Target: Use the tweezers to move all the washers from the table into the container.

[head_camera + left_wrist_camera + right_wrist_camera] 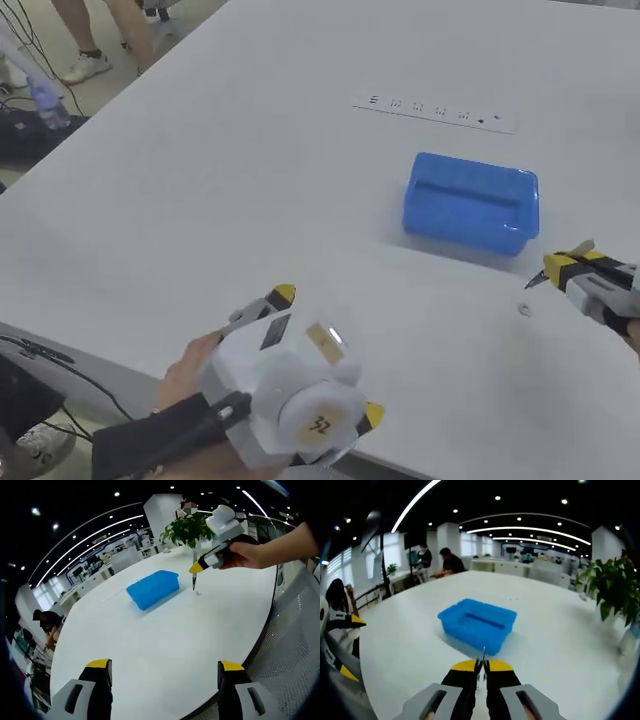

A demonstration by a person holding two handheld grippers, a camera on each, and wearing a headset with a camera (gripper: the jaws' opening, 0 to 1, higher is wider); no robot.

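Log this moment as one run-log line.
left gripper: open, holding nothing | right gripper: shut on tweezers, tips just short of washer | washer: on table, beside blue container

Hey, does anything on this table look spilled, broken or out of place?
Nothing stands out. The blue container sits upright and whole on the table; one washer lies near it, by the tweezers held in the right gripper.

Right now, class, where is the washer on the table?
In the head view the washer lies on the table, lower right, just below the tip of the tweezers and apart from the blue container.
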